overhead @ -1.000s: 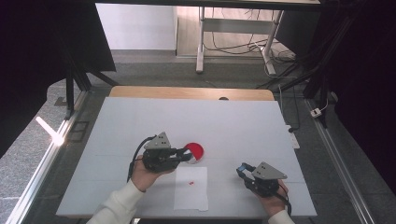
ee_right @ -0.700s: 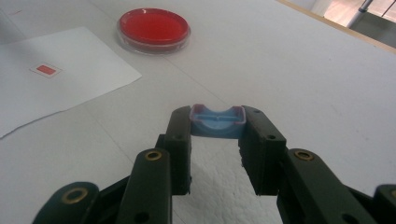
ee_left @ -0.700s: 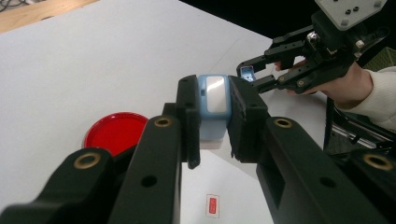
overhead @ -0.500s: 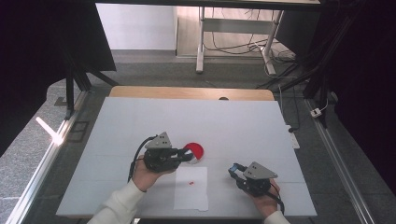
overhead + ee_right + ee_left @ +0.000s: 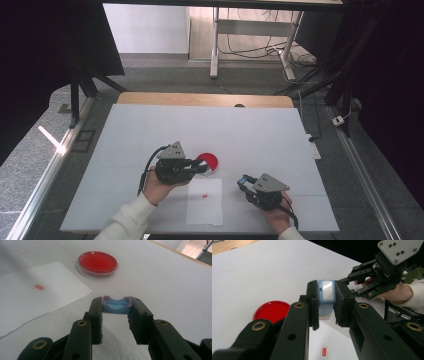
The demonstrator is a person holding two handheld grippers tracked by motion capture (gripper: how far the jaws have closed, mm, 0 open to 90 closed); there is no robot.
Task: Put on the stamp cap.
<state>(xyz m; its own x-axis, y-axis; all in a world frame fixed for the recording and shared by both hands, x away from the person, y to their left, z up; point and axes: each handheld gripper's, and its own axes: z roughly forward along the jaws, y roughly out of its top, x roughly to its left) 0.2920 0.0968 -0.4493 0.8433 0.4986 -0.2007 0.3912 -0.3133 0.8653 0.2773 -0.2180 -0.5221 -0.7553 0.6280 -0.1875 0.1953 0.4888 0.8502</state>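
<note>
Honestly, couldn't make out much of the held pieces from the high view, what with the dark gripper bodies covering them. Had to go by the gripper views instead. Found the left gripper [image 5: 327, 302] with its jaws pulled narrow and clamped on a small pale blue block [image 5: 326, 293], shiny whitish panel facing the camera, lower part hidden behind the jaws. Saw it up off the worktop [image 5: 250, 130], by a corner of the paper sheet [image 5: 205, 207] and just beside the red dish [image 5: 271, 311]. Same deal on the right gripper [image 5: 116, 306]: jaws narrow, pinching a little blue cap [image 5: 116, 304] by its two sides, hollow side up, a ridge across the inside, underside out of sight. Couldn't tell whether that cap touched the worktop or hung just above it. Read the dish as a shallow clear round thing, red all through, flat on the worktop past the paper's far edge. Spotted a tiny red mark [image 5: 205, 195] on the paper, too small to read. Lost both forearms at the bottom edge of the high view.
</note>
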